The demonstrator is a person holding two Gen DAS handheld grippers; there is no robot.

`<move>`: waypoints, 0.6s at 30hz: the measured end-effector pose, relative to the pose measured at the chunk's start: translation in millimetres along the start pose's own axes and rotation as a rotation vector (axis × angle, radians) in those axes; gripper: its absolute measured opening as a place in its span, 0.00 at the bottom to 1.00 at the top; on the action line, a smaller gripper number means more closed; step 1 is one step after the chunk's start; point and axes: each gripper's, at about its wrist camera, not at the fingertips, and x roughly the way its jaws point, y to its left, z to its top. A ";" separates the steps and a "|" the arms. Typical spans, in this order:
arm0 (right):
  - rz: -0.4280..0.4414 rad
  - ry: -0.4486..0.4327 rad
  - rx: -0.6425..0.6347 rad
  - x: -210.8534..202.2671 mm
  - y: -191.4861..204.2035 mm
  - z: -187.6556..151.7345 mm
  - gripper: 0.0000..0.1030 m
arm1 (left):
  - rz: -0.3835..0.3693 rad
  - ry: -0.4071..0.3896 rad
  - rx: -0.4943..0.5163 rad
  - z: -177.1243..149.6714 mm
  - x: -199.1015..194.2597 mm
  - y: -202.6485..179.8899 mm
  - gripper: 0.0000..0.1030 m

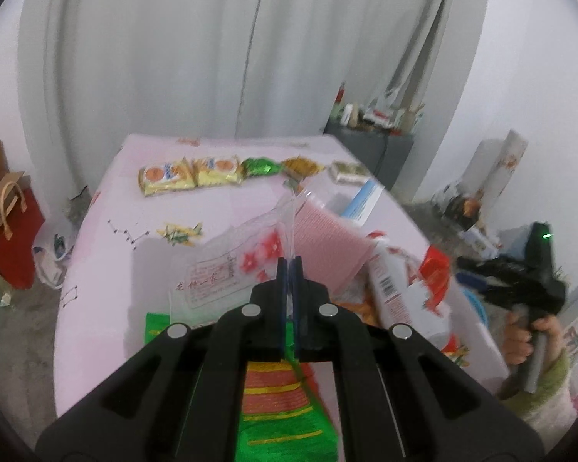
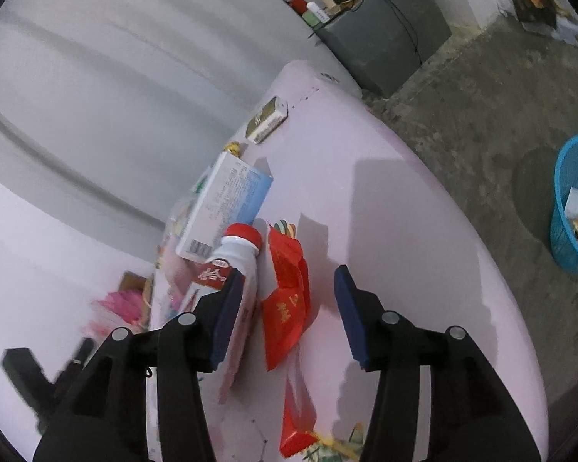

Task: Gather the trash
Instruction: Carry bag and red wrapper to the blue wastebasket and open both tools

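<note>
Seen from the left wrist, the left gripper (image 1: 289,265) has its jaws clamped on a clear plastic wrapper (image 1: 227,258) printed with red flowers, lifted above a table under a pink cloth (image 1: 96,269). Beyond it lie two yellow snack packets (image 1: 189,175), a green wrapper (image 1: 260,166) and a small scrap (image 1: 180,233), all well apart from the jaws; a pink sheet (image 1: 327,242) and a white bottle with a barcode (image 1: 391,285) crowd the right side, and a green and red packet (image 1: 281,408) lies under the gripper body (its upper end hidden by the fingers). At far right a hand (image 1: 528,337) holds the right gripper, blurred. From the right wrist, the right gripper (image 2: 289,315) stands with jaws apart over a crumpled red wrapper (image 2: 287,300), which lies between them with neither pad pressing it; the left pad sits against the red-capped white bottle (image 2: 235,265), beside a blue and white box (image 2: 231,200). A blue mesh basket (image 2: 562,200) holding scraps stands on the concrete floor, cut off by the frame edge. The lower left is too blurred to make out.
</note>
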 end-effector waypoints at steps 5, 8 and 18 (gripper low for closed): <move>-0.057 0.030 -0.025 25.3 -1.2 4.7 0.47 | -0.058 -0.054 -0.005 3.9 -6.7 -4.9 0.00; -0.075 0.030 -0.050 33.2 0.8 5.1 0.40 | -0.075 -0.062 -0.003 4.1 -6.2 -7.2 0.00; -0.147 -0.050 -0.199 15.8 22.1 -5.6 0.03 | -0.083 -0.057 -0.015 -0.5 3.8 -6.5 0.00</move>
